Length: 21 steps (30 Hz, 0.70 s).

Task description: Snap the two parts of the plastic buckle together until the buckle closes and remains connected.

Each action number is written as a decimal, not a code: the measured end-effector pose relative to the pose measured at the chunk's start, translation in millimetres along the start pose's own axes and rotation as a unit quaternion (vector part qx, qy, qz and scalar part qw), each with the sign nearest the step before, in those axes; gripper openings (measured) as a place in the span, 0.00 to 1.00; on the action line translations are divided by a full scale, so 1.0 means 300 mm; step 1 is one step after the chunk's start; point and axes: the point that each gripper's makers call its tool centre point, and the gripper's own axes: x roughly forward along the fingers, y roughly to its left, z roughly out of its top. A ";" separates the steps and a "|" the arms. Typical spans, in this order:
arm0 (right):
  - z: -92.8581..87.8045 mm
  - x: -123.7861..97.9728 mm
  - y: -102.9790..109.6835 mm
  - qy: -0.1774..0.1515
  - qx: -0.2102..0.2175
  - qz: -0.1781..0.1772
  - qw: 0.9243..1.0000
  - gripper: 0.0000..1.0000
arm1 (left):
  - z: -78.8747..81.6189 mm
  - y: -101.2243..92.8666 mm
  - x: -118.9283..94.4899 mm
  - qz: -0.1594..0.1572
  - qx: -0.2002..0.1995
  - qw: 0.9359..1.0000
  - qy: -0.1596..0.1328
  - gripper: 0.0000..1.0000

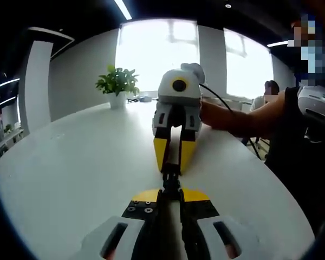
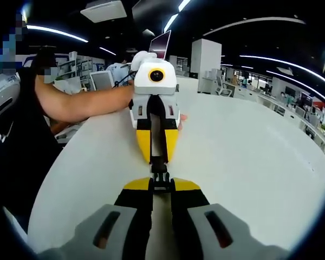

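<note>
Now nose to nose over the white table (image 1: 70, 179): left gripper (image 1: 171, 196) at the bottom of the left gripper view, jaws drawn narrow and pinched on the near end of the black buckle (image 1: 171, 176). Directly ahead of its tips, right gripper (image 1: 174, 157) pointing back, yellow-tipped jaws also narrow, clamped on the far end of the same black piece. Buckle held in the short gap between the two sets of tips, just off the tabletop; cannot tell whether the two halves are fully latched, too small and dark. Behind the right gripper, a hand (image 1: 216, 115) and forearm reaching in from the right. Farther past it, a potted plant (image 1: 118, 85) near the table's far edge.

Seen from the right gripper view: right gripper (image 2: 161, 187) at the bottom, jaws close together on the buckle (image 2: 160, 174); left gripper (image 2: 157, 154) straight ahead, gripping the opposite end, with a forearm (image 2: 81, 103) behind it leading left. Beyond the table (image 2: 249, 162), a monitor (image 2: 158, 44).
</note>
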 end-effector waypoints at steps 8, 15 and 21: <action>0.002 0.004 0.003 -0.002 -0.002 0.002 1.000 0.11 | 0.001 0.001 0.001 -0.001 0.000 1.000 -0.001 0.11; 0.004 0.005 0.007 -0.003 -0.005 0.002 1.000 0.11 | 0.001 0.002 0.000 -0.002 0.001 1.000 -0.001 0.11; 0.006 0.004 0.017 -0.007 -0.010 0.011 1.000 0.11 | 0.001 0.003 -0.002 -0.004 0.004 1.000 -0.002 0.11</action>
